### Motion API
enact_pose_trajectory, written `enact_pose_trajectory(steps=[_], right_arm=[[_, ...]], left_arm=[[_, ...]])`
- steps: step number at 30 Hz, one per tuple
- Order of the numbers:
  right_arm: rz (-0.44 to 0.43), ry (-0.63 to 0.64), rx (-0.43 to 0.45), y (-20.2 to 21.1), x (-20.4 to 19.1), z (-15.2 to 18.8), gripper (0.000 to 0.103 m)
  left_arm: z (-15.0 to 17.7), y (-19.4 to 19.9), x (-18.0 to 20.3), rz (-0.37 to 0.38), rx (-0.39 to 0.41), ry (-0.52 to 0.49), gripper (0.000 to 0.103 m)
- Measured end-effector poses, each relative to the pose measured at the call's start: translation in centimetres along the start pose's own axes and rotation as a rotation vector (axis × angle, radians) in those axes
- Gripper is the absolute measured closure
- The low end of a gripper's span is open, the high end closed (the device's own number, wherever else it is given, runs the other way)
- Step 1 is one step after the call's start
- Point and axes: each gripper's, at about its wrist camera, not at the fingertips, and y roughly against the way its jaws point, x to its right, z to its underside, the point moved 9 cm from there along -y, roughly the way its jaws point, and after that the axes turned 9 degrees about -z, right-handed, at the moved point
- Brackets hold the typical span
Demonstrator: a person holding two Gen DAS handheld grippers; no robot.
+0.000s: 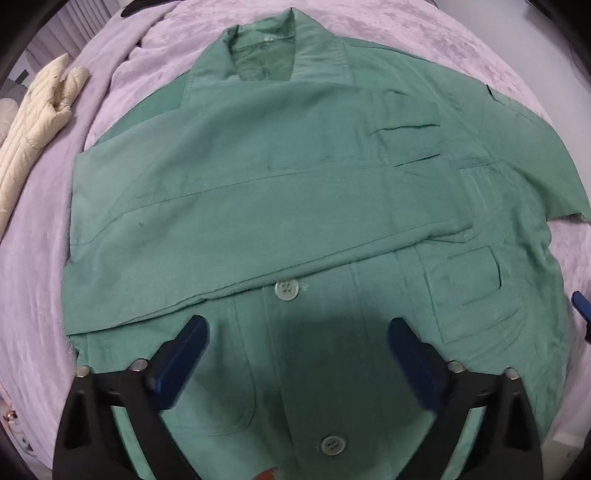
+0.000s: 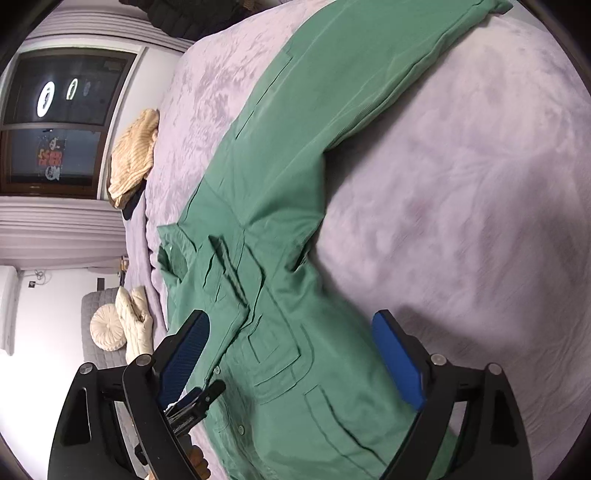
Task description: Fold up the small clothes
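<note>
A green button-up jacket [image 1: 295,192] lies flat on a lilac bedspread [image 1: 44,288]. One sleeve is folded across the chest; the collar is at the far end. My left gripper [image 1: 295,332] is open and empty, just above the jacket's lower front near a button [image 1: 285,288]. In the right wrist view the jacket [image 2: 280,229] stretches away, its other sleeve [image 2: 388,66] lying out straight across the bedspread [image 2: 461,206]. My right gripper [image 2: 291,332] is open and empty over the jacket's pocket area. The left gripper's tip [image 2: 199,397] shows at its lower left.
A cream quilted garment [image 1: 33,122] lies at the bed's left edge. A yellow knitted item [image 2: 135,158] sits at the far side of the bed. A window [image 2: 55,122], a grey chair with a round cushion [image 2: 107,328] and a dark pile [image 2: 192,18] stand beyond the bed.
</note>
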Motion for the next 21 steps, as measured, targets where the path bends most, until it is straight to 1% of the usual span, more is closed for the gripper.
enact_pose_trajectory(steps=[2, 6, 10, 13, 17, 21], right_arm=[[0.001, -0.012, 0.013, 0.7, 0.8, -1.0, 0.011], [0.013, -0.036, 0.053, 2.3, 2.5, -3.5, 0.011], [0.022, -0.065, 0.107, 4.2, 4.3, -6.8, 0.011], [0.016, -0.108, 0.168, 5.5, 6.0, -9.9, 0.011], [-0.001, -0.172, 0.244, 7.0, 8.2, -14.4, 0.011], [-0.04, -0.233, 0.304, 7.6, 9.8, -18.6, 0.011]], left_arm=[[-0.4, -0.2, 1.8, 0.027, 0.0, -0.018, 0.001], [-1.6, -0.7, 4.8, 0.01, 0.024, -0.049, 0.001], [-3.1, -2.0, 7.1, 0.017, 0.009, -0.035, 0.001], [-4.0, -3.1, 9.1, 0.054, -0.014, -0.036, 0.001], [-5.6, -3.7, 12.0, 0.074, 0.014, -0.037, 0.001], [-7.3, -4.4, 14.9, 0.093, 0.044, -0.028, 0.001]])
